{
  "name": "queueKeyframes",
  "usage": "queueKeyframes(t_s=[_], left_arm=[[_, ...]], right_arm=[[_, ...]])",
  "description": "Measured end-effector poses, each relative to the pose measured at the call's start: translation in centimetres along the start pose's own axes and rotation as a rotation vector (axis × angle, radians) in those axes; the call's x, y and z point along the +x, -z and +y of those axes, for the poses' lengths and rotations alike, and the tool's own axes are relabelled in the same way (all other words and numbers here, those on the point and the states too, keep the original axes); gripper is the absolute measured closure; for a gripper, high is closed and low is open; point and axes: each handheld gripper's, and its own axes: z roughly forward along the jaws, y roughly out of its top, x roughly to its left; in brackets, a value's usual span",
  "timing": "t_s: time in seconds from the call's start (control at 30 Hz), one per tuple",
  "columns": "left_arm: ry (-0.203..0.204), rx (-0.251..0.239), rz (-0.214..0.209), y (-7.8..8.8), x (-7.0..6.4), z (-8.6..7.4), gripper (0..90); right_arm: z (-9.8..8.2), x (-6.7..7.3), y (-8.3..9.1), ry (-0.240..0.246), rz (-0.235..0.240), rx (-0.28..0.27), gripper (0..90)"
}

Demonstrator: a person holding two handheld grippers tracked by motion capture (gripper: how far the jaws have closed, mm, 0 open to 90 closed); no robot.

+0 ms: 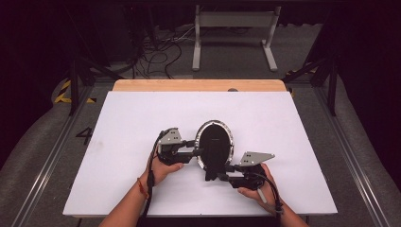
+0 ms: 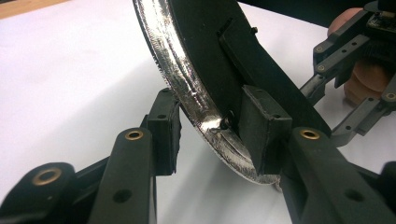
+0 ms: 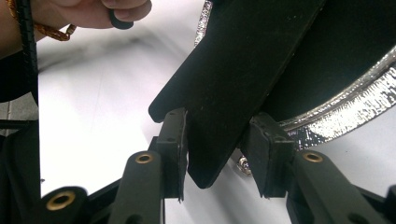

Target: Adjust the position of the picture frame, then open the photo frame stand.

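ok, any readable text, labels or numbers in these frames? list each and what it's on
"4": dark numeral marked on the grey floor, left of the table.
Yellow and black hazard stripes, a sign rather than text, on the floor at far left.
No readable text on the oval frame, its back stand, the left gripper or the right gripper.

white table carries an oval frame.
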Motion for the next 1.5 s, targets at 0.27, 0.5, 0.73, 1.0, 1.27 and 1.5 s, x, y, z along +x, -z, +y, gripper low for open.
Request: queueKeyframes(t_s=[0.27,0.5,0.73,1.0,1.27,1.5], left_arm=[[-0.042,-0.005,0.020,0.3,-0.7,0.2,60.4],[-0.084,-0.005,0.037,0.6,-1.5,0.2,61.0],[-0.140,0.001,0.063,1.0,-2.5,0.4,61.9],[-0.153,0.002,0.080,1.2,-3.2,0.4,63.2],[-0.170,0.059,0.087,0.4,-3.0,-0.1,53.1],[-0.138,0.083,0.024,-0.5,-2.5,-0.4,50.6]], right_arm=[[0.1,-0.1,0.0,-0.039,-0.011,-0.023,63.0],[0.4,-0.3,0.0,-0.073,0.011,-0.039,63.0],[0.2,-0.3,-0.3,-0.096,0.027,-0.038,65.9],[0.1,-0.3,-0.2,-0.106,0.029,-0.036,70.8],[0.2,-0.3,-0.1,-0.110,0.038,-0.038,71.5],[0.1,-0.3,-0.1,-0.106,0.040,-0.033,71.6]])
